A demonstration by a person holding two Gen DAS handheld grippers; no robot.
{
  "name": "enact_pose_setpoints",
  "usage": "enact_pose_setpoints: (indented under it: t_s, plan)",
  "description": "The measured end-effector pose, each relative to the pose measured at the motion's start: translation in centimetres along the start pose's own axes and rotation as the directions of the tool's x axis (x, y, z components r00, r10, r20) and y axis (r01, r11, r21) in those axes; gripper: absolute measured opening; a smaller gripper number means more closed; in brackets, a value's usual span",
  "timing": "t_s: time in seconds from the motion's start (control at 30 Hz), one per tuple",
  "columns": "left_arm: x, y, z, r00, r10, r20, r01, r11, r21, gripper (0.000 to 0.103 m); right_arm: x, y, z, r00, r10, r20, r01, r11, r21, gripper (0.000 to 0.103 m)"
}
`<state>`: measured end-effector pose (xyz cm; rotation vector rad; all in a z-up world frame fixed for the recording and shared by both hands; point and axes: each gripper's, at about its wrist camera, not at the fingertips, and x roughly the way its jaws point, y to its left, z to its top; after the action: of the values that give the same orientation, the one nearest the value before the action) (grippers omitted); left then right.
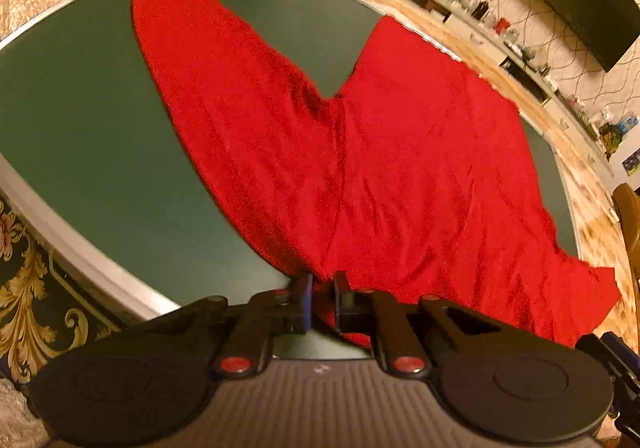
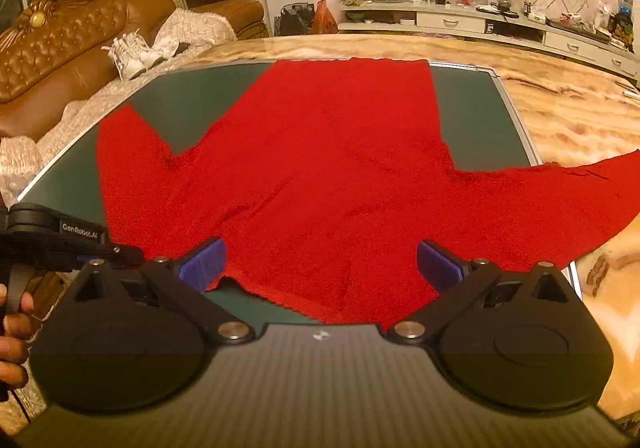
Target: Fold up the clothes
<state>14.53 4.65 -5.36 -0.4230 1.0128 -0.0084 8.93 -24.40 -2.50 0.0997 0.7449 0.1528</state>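
**Red sweater spread out, one gripper already on its near edge**

A red long-sleeved sweater [image 2: 320, 151] lies flat across the dark green table [image 2: 484, 119], its hem at the far edge and its neck end toward the near edge. One sleeve runs toward the far left corner; the other sleeve [image 2: 568, 199] trails off the right edge and droops over the marble floor.

The left gripper [image 1: 322, 298] is pinched nearly closed on the sweater's near edge, with red fabric showing between its blue pads. The right gripper [image 2: 318, 264] hovers over the near edge with its jaws spread wide, holding nothing.

The knit looks fuzzy, soft and light. I judge it will sag and stretch when lifted, and a single-point pull will drag it into wrinkles rather than move it whole. It should not slip from padded fingers. The best holds seem to be the shoulder seams and cuffs, taken by both grippers at once so the fold line stays straight.

The hanging sleeve probably needs bringing back onto the table first. Nothing else sits on the table. A brown leather sofa [image 2: 80, 35] with white sneakers [image 2: 132, 51] stands beyond the left edge, and a cluttered white TV cabinet [image 2: 500, 23] lies well past the far edge.
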Motion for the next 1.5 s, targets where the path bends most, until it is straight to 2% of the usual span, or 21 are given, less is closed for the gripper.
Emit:
enact_pose_setpoints:
  t_s: [0.17, 0.3, 0.43, 0.57, 0.63, 0.73, 0.83, 0.9, 1.0, 1.1, 1.2, 1.3, 1.4, 1.47, 1.5]
  plan:
    - [-1.2, -3.6, 1.3, 0.996, -0.037, 0.087, 0.027, 0.993, 0.113, 0.009, 0.2, -1.8, 0.5, 1.0, -0.013, 0.011, 0.013, 1.0, 0.017, 0.103]
    - [-2.4, -7.9, 2.2, 0.984, -0.114, 0.134, 0.081, 0.97, 0.229, 0.009, -0.3, -4.1, 1.0, 0.997, -0.061, 0.043, 0.059, 0.997, 0.042, 0.103]
    - [-2.9, -13.4, 1.8, 0.97, -0.199, 0.139, 0.132, 0.912, 0.388, 0.008, -1.0, -7.6, 1.4, 0.995, -0.079, 0.06, 0.073, 0.992, 0.102, 0.103]
    - [-1.8, -18.6, -1.4, 0.961, -0.258, 0.098, 0.167, 0.828, 0.535, 0.008, -1.4, -11.0, 1.9, 0.994, -0.085, 0.071, 0.073, 0.985, 0.157, 0.103]
    - [-0.5, -20.3, -3.9, 0.96, -0.274, 0.061, 0.188, 0.787, 0.588, 0.008, -1.5, -12.4, 2.6, 0.995, -0.061, 0.077, 0.048, 0.986, 0.157, 0.103]
    - [1.3, -21.2, -6.9, 0.951, -0.31, -0.023, 0.258, 0.747, 0.613, 0.008, -1.0, -13.5, 4.5, 0.998, 0.015, 0.068, -0.023, 0.993, 0.114, 0.103]
    - [1.8, -21.3, -8.5, 0.949, -0.311, -0.057, 0.276, 0.727, 0.629, 0.008, 1.0, -12.3, 6.7, 0.993, 0.114, 0.003, -0.114, 0.993, -0.011, 0.103]
    - [2.4, -21.1, -8.9, 0.946, -0.315, -0.073, 0.288, 0.719, 0.632, 0.008, 2.9, -10.8, 8.1, 0.98, 0.19, -0.064, -0.196, 0.973, -0.118, 0.103]
    - [3.1, -20.7, -9.4, 0.944, -0.32, -0.077, 0.294, 0.715, 0.635, 0.008, 6.0, -7.6, 9.8, 0.951, 0.265, -0.161, -0.301, 0.913, -0.277, 0.103]
    - [3.7, -20.2, -9.5, 0.938, -0.34, -0.07, 0.305, 0.711, 0.634, 0.008, 9.6, -2.8, 11.0, 0.912, 0.329, -0.243, -0.405, 0.817, -0.411, 0.103]
    - [4.1, -19.5, -10.1, 0.934, -0.354, -0.051, 0.301, 0.703, 0.645, 0.008, 12.4, 2.3, 11.9, 0.853, 0.424, -0.305, -0.522, 0.701, -0.486, 0.103]
    - [5.0, -18.6, -9.7, 0.931, -0.362, -0.04, 0.307, 0.72, 0.623, 0.008, 15.1, 7.4, 12.4, 0.797, 0.483, -0.363, -0.602, 0.582, -0.547, 0.103]
    - [5.7, -18.2, -9.6, 0.932, -0.358, -0.05, 0.313, 0.731, 0.606, 0.008, 17.9, 11.4, 12.3, 0.758, 0.489, -0.432, -0.65, 0.508, -0.565, 0.103]
    - [6.2, -18.1, -9.6, 0.934, -0.352, -0.058, 0.313, 0.731, 0.607, 0.008, 19.7, 14.0, 12.2, 0.731, 0.488, -0.478, -0.68, 0.46, -0.571, 0.093]
    - [6.3, -18.1, -9.7, 0.933, -0.355, -0.06, 0.316, 0.727, 0.609, 0.008, 20.8, 15.2, 12.1, 0.721, 0.479, -0.501, -0.691, 0.443, -0.571, 0.08]
